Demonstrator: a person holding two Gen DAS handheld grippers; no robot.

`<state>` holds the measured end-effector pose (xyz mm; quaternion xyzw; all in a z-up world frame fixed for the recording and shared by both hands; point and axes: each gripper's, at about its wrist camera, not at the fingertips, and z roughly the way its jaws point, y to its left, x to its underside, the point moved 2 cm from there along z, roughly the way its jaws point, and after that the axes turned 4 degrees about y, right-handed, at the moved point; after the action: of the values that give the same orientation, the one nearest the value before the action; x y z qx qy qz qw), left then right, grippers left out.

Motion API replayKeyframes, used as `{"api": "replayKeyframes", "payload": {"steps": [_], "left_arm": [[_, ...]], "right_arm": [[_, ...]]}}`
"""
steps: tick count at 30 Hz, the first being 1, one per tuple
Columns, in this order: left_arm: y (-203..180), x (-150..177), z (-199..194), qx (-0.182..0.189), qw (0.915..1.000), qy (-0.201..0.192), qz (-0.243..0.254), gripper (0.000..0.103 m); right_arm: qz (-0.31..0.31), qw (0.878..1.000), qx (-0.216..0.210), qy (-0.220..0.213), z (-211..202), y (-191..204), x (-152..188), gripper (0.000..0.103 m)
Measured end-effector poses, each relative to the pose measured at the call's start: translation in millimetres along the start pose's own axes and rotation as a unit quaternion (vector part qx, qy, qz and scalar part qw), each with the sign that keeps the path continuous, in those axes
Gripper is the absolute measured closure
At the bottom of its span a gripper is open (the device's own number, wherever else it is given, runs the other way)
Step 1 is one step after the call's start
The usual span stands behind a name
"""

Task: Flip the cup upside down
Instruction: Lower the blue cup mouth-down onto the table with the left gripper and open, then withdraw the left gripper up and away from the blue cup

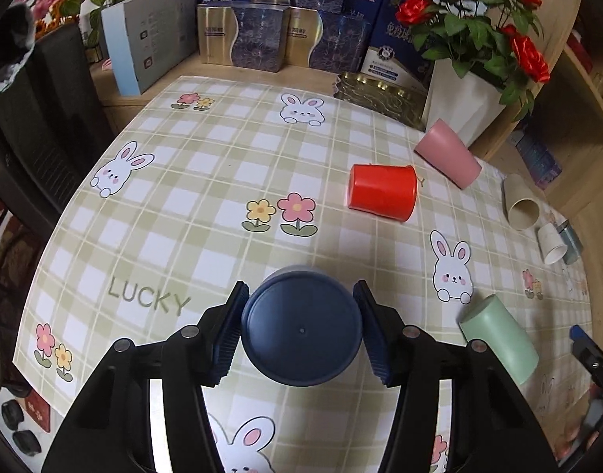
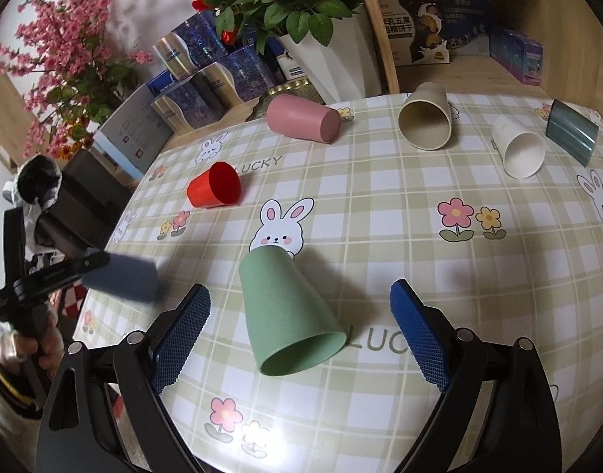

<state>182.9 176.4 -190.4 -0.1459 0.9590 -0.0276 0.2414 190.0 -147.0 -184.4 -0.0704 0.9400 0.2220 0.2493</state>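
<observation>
The left tool grips 1 cup by its sides above the near part of the table. The right tool straddles a second cup lying on its side. Behind it, 5 more cups lie on their sides across the table. Boxes and a flower pot stand along the far edge.

"LUCKY" is printed on the tablecloth at eight o'clock; box lettering at one o'clock is unreadable.
</observation>
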Motion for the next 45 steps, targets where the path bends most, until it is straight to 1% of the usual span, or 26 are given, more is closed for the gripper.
{"api": "replayKeyframes", "payload": {"steps": [6,12,16,36,40,41,42,43,45], "left_arm": [[-20,-5,8,-0.034,0.9988,-0.002,0.036,0.05],[-28,-12,16,-0.051,0.9978,-0.001,0.041,0.05],[-29,-14,21,-0.048,0.9982,0.005,0.036,0.05],[-31,-12,21,-0.054,0.9978,0.001,0.039,0.05],[-29,-11,23,-0.054,0.9978,0.009,0.037,0.048],[-29,-11,23,-0.053,0.9978,0.012,0.038,0.045],[-30,-10,24,-0.051,0.9978,0.013,0.039,0.038],[-31,-9,23,-0.052,0.9977,0.013,0.041,0.034],[-34,-6,17,-0.055,0.9973,0.005,0.049,0.021]], "right_arm": [[0.008,1.0,0.003,-0.006,-6,-9,0,0.013],[0.028,1.0,0.008,-0.01,-11,-25,-1,0.013],[0.032,0.999,0.009,-0.015,-16,-29,-1,0.013],[0.04,0.999,0.016,-0.028,-34,-33,4,0.013],[0.042,0.998,0.02,-0.033,-41,-35,6,0.013],[0.042,0.998,0.021,-0.033,-42,-35,6,0.013],[0.043,0.998,0.022,-0.035,-45,-36,7,0.013],[0.044,0.998,0.023,-0.036,-46,-37,7,0.013],[0.044,0.998,0.024,-0.039,-50,-37,8,0.013]]}}
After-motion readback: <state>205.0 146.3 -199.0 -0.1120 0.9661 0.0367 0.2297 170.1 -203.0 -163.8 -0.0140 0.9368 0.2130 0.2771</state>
